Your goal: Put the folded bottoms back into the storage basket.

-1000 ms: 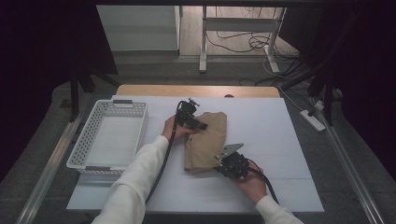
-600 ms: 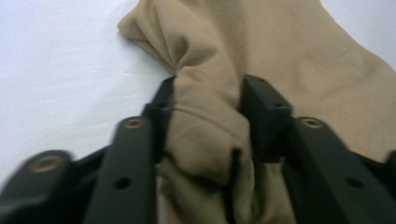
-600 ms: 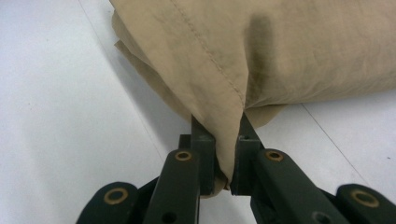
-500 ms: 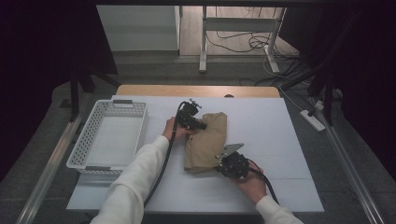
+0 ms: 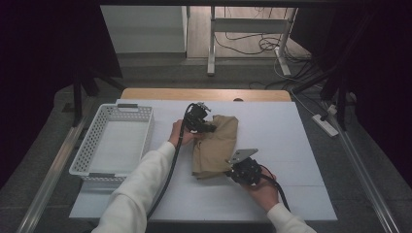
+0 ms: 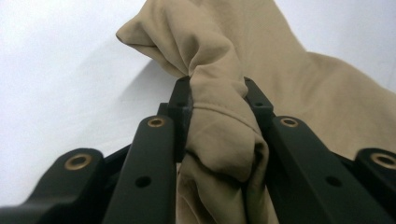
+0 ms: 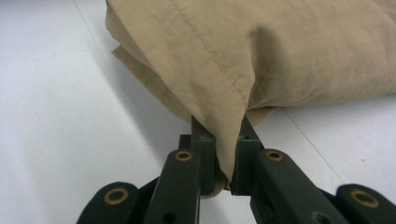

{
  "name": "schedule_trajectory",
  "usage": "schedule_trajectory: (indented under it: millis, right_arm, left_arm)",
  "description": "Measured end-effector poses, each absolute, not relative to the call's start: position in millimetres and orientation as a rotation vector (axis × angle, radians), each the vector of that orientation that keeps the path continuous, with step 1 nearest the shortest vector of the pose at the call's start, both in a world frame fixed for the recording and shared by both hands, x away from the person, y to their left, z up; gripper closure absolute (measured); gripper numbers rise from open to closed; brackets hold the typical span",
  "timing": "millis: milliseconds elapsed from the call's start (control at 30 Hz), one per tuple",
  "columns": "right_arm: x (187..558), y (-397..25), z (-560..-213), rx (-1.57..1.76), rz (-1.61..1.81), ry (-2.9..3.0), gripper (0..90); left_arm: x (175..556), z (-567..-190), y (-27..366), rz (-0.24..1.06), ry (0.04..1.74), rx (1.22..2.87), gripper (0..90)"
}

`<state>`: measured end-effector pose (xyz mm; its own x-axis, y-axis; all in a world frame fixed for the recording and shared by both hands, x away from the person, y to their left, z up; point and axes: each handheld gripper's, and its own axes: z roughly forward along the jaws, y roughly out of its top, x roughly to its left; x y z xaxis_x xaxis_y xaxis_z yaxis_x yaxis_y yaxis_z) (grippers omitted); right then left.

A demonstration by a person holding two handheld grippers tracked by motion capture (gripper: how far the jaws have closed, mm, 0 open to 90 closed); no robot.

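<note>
Tan cloth (image 5: 215, 145) lies folded near the middle of the white table (image 5: 301, 145), and you have it pinched at two ends. Your left gripper (image 5: 206, 127) sits at the cloth's 11 o'clock corner, its jaws closed onto a bunched fold (image 6: 217, 116) that fills the gap between them and spills out above the tips. Your right gripper (image 5: 232, 170) sits at the cloth's 5 o'clock corner, jaws nearly together and clamped on a thin stitched edge (image 7: 229, 140), with the layers above it sagging down over the tips. At 9 o'clock of the cloth stands the white basket (image 5: 80, 162), well apart from the cloth's left edge, your left forearm (image 5: 145, 179) lying between them. Toward 3 o'clock the table is bare out to its right edge, and toward 12 o'clock a strip of bare surface runs to the wooden far edge (image 5: 209, 93). At 6 o'clock, bare table stretches from the cloth to the near edge.
</note>
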<state>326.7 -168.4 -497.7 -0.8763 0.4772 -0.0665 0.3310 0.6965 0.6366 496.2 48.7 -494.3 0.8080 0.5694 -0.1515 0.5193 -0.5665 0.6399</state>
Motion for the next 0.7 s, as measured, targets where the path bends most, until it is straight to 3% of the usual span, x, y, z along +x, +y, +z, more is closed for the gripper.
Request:
schedule_trajectory:
  millis: [700]
  right_arm:
    - [323.6, -174.2, -488.4, 0.641, 1.043, 2.619, 82.8]
  left_arm:
    - [481.6, -466.3, 64.1, 0.133, 0.797, 2.219, 71.7]
